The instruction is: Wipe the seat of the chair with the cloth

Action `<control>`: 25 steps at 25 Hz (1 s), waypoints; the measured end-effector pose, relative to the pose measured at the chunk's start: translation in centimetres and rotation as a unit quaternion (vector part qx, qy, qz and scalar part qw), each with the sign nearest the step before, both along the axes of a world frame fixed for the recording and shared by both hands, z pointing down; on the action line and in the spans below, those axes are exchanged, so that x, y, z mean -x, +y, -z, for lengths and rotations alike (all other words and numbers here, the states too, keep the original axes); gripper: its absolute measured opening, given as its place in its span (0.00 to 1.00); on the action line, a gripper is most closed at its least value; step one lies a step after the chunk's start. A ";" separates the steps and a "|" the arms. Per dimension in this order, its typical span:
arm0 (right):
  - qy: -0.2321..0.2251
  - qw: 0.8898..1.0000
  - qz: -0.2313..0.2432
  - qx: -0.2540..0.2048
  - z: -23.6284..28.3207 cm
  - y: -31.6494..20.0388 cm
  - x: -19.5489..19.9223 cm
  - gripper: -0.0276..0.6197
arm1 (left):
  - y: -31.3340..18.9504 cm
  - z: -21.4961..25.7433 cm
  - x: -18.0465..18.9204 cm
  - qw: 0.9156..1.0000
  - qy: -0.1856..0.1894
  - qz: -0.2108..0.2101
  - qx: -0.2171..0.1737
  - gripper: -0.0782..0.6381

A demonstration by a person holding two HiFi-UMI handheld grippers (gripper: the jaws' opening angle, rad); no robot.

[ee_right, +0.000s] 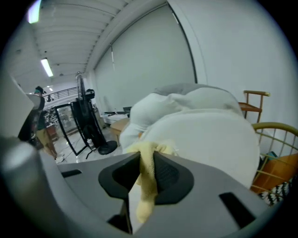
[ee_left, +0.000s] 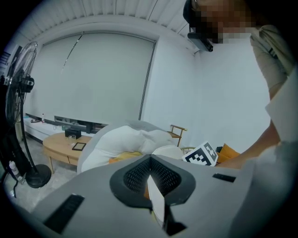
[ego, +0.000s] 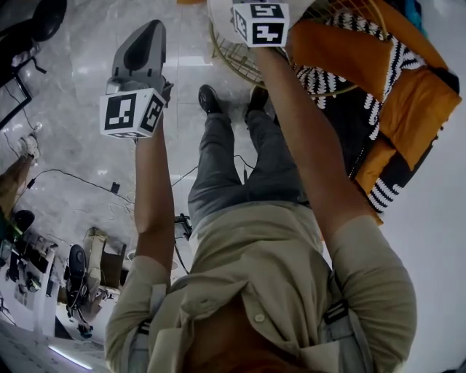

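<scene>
My right gripper [ee_right: 145, 174] is pinching the yellow cloth [ee_right: 148, 160]. The cloth is squeezed between the two dark pads, with a bunch of it above them and a tail hanging below. Just ahead of it is the chair's white seat cushion [ee_right: 209, 135], which fills most of the right gripper view. The cloth's top edge sits right at the cushion, but I can't tell whether they touch. Part of the chair [ee_right: 274, 126] shows to the right of the cushion as a curved gold frame. In the head view the same gold wire rim [ego: 240, 62] is at the top, with an orange, black and white blanket [ego: 408, 102] draped on its right side. Only the right gripper's marker cube [ego: 261, 22] shows there, over the rim. My left gripper [ee_left: 150, 179] has its jaws pressed together, and I can make out nothing held between them. In the head view it is raised off to the left [ego: 145, 44], well apart from the chair and over the pale floor [ego: 73, 146]. Its own view looks across the cushion to a low wooden table [ee_left: 58, 142] and a standing fan [ee_left: 18, 93] on the left.
</scene>
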State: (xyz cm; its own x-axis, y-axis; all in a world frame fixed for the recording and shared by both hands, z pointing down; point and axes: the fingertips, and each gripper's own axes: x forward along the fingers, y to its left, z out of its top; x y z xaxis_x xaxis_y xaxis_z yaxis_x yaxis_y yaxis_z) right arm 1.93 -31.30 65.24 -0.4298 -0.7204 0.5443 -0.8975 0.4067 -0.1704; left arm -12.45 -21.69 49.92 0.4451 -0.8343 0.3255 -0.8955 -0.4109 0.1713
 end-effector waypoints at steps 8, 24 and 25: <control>-0.009 1.000 0.024 0.003 0.0 1.2 3.3 0.17 | 0.6 -0.6 0.5 1.000 0.002 0.004 0.005 0.13; 0.051 0.972 -0.230 0.026 -1.0 -0.7 -26.3 0.17 | -0.1 -0.9 -3.3 1.000 0.005 -0.023 0.010 0.13; 0.053 0.973 -0.224 0.025 -1.0 -0.7 -26.1 0.17 | -0.1 -0.9 -3.4 1.000 0.005 -0.025 0.009 0.13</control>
